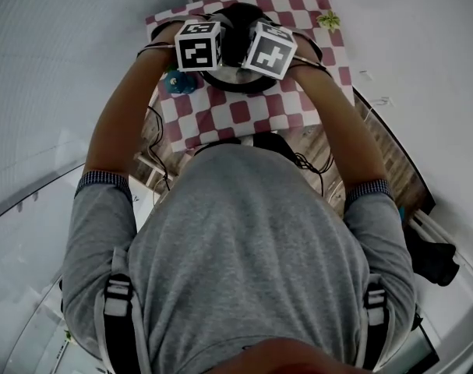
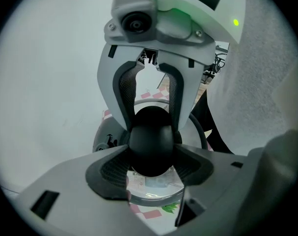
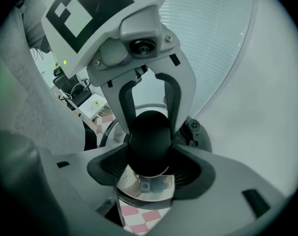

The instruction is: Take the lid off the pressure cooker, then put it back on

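The lid's black round knob point(image 2: 149, 140) point(image 3: 149, 144) is clamped from opposite sides by both grippers. My left gripper point(image 2: 149, 170) is shut on it, and my right gripper point(image 3: 148, 170) is shut on it too. Each gripper view shows the other gripper straight across the knob. Below the knob lies the shiny steel lid point(image 2: 153, 193) point(image 3: 139, 185) with a sticker on it. In the head view the two marker cubes point(image 1: 199, 44) point(image 1: 270, 49) sit side by side over the dark-rimmed pressure cooker point(image 1: 238, 84); the jaws are hidden under them.
The cooker stands on a table with a red-and-white checked cloth point(image 1: 244, 117). A blue object point(image 1: 178, 82) lies to the cooker's left and a small green item point(image 1: 327, 19) at the far right corner. A dark rounded part with a valve point(image 3: 198, 134) shows beside the lid.
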{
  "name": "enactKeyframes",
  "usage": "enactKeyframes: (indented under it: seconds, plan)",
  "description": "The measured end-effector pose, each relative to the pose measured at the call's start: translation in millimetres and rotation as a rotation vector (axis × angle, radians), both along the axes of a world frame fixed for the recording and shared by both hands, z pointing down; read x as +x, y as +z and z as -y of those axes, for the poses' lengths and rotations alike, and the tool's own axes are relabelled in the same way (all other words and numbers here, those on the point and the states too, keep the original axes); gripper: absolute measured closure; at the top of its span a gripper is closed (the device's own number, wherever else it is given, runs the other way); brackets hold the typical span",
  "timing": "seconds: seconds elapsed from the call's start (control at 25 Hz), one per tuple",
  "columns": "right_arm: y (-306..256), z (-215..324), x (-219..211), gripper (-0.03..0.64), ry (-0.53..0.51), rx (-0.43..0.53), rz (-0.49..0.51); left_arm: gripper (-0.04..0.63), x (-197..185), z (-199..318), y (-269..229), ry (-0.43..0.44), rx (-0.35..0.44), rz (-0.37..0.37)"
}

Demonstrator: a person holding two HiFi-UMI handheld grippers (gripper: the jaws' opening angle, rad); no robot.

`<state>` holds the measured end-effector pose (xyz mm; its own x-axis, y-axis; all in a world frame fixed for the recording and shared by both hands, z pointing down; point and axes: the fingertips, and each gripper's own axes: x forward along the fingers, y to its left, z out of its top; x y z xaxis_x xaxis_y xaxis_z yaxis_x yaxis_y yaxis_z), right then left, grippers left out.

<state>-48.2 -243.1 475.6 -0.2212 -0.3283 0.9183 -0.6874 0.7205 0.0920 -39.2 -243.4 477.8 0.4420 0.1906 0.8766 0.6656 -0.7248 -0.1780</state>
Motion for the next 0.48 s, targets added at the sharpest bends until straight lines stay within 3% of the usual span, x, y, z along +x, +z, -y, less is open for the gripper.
enactKeyframes:
  seconds: [0.48]
  plan:
    - [-11, -20, 20, 0.333, -0.089, 0.061, -0.018, 0.293, 21, -19, -10, -0.086, 0.05, -0.016]
